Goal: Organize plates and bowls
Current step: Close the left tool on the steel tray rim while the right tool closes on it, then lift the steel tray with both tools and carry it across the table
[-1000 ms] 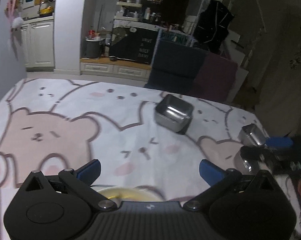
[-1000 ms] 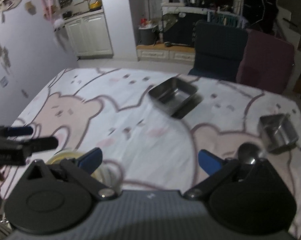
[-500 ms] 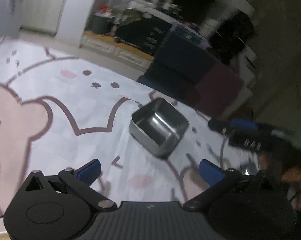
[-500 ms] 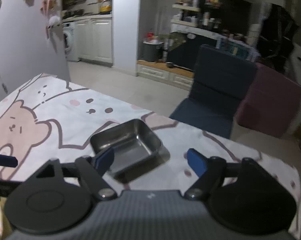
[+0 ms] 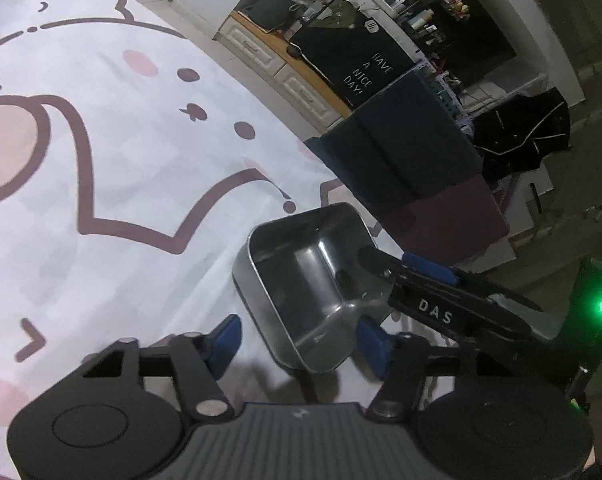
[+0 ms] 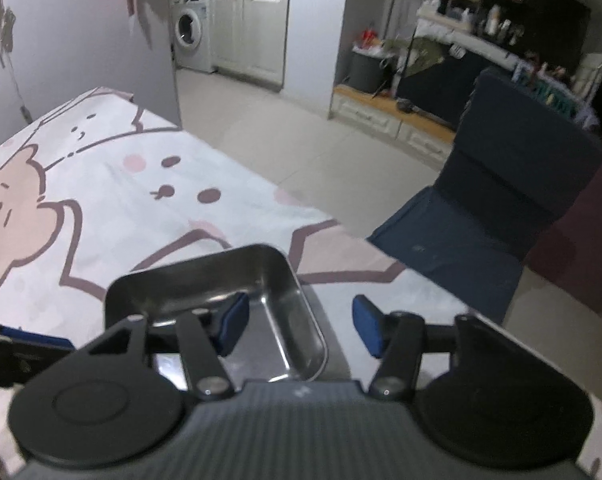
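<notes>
A rectangular steel tray (image 5: 301, 272) (image 6: 205, 276) lies on the bear-print cloth near the table's far edge. My left gripper (image 5: 301, 341) straddles the tray's near corner. Its jaws are closing, and a gap shows between the blue pads and the metal. My right gripper (image 6: 299, 329) straddles the tray's right wall, with one fingertip (image 6: 233, 326) inside the tray and the other outside. Its jaws are closing too and the pads are clear of the wall. In the left wrist view one of the right gripper's fingers (image 5: 385, 266) reaches into the tray from the right.
The pink and white bear-print cloth (image 5: 141, 152) covers the table. A dark blue chair (image 6: 485, 216) (image 5: 401, 152) and a maroon one (image 5: 453, 220) stand just past the far edge, close behind the tray. Tiled floor and cabinets lie beyond.
Both grippers moved across the table to the steel tray and sank towards it, the left one rolling. Both jaws narrowed. The yellow bowl and small steel cups have left view.
</notes>
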Available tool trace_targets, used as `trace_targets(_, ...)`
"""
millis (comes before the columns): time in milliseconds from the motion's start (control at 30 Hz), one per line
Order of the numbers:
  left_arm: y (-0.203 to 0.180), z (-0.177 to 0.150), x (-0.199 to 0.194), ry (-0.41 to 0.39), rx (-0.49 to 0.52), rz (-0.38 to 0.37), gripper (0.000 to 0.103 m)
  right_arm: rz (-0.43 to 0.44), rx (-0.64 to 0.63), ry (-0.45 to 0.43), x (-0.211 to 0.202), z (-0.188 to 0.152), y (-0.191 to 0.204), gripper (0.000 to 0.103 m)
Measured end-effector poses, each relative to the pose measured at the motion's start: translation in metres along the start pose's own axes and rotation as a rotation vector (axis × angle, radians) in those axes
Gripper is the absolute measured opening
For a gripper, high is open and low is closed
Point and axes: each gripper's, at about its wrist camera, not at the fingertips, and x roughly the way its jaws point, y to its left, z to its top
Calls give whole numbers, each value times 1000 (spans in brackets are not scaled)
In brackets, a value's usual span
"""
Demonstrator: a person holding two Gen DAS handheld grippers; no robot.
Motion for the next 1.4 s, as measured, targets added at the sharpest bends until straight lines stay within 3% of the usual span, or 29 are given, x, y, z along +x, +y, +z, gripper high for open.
trace_targets(133,0,-1,7,-13,-7,25,51,19,13,13,12,-2,-4,63)
trace_targets(200,1,-2,9,-13,-9,37,48,24,1,24,18,-2,-2,43)
trace_targets(400,6,-1,16,-4,-13,53,19,12,2,39,17,-8,0,22)
trace_targets(567,9,2,10,-4,8,63,13,-24,40,58,12,-16,-4,9)
trace_targets(733,-5,5,-18,-18,73,46,12,-43,61,42,-16,-28,5,6)
trace_targets(867,-27,-7,-60,-23,233,20,13,-48,136,14,-63,-43,11,5)
trace_targets(1167,-32,-81,-113,143,395,-31,12,-91,298,14,-188,-111,57,6)
trace_targets(1400,-6,-155,-125,297,451,-51,12,-133,392,52,-245,-189,98,6)
